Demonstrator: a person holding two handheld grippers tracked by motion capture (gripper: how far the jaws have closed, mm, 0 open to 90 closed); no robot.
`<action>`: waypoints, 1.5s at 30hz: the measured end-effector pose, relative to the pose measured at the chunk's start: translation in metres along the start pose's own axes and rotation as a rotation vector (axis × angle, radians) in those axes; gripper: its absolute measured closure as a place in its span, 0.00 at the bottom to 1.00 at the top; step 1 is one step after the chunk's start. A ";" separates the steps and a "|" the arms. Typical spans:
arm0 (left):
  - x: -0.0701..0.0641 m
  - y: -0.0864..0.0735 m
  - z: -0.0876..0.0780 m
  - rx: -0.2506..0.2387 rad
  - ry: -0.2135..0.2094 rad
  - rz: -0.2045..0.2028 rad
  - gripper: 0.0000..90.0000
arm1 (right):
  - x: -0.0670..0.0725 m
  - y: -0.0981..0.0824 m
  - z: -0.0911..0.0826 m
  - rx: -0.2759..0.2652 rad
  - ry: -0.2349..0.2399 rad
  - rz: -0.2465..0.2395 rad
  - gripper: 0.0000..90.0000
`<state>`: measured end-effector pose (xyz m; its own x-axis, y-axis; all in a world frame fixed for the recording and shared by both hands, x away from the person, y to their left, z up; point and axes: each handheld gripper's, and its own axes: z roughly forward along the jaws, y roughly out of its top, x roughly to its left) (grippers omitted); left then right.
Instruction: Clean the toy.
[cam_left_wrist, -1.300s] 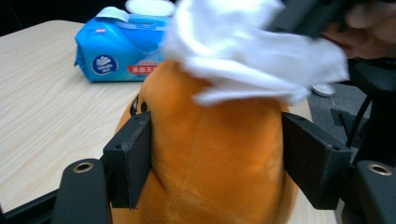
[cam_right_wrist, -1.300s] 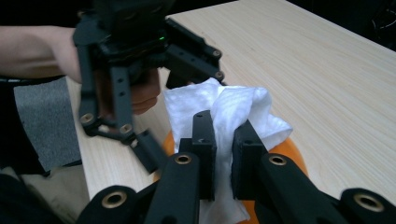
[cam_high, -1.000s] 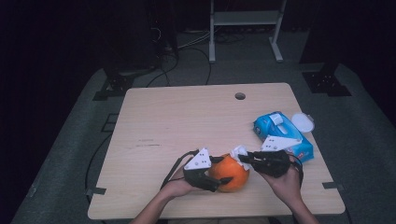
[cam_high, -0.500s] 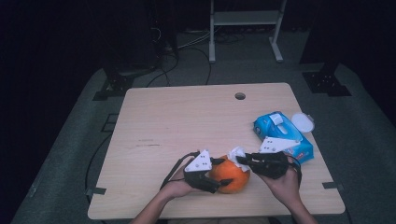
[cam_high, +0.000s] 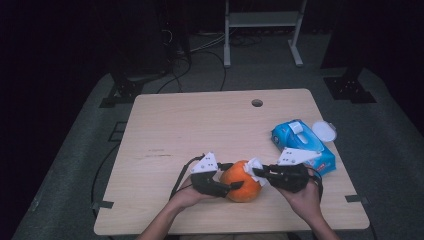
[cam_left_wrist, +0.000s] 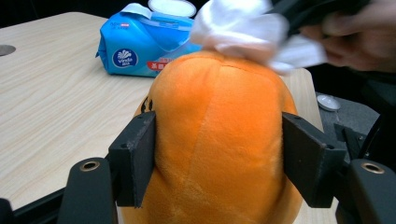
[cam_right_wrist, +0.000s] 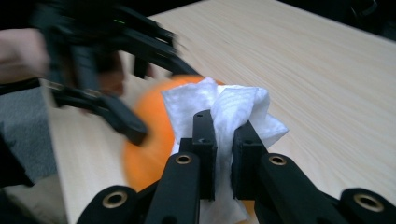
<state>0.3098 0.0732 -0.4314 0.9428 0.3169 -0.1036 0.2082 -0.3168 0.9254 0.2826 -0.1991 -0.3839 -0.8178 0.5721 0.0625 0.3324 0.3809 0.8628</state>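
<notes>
Orange plush toy (cam_high: 241, 181) sits at the near edge of the table (cam_high: 200, 125), clamped between the pads of your left gripper (cam_high: 231, 176); both jaws press into its sides. Your right gripper (cam_high: 256, 170) is pinched tight on a wad of white tissue (cam_high: 255, 165), which rests on the toy's top. Step in hand, as I judge it: wiping the toy. Next move calls for dragging the tissue across the fabric while you keep the left grip steady. The blue wipes pack (cam_left_wrist: 140, 44) reads "Vinda"; the smaller print is illegible.
</notes>
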 end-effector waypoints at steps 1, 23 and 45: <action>0.001 0.000 0.000 -0.003 -0.003 -0.005 0.36 | -0.007 -0.004 0.000 0.003 -0.003 0.025 0.91; 0.003 0.002 -0.002 0.022 -0.047 0.049 0.17 | 0.002 -0.004 -0.002 0.004 0.019 -0.010 0.91; -0.001 0.010 -0.003 0.089 -0.005 0.001 0.45 | 0.018 0.008 -0.011 -0.040 -0.018 -0.066 0.91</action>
<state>0.3099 0.0722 -0.4214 0.9442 0.3122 -0.1051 0.2297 -0.3952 0.8894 0.2651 -0.1938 -0.3705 -0.8287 0.5596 -0.0033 0.2593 0.3892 0.8839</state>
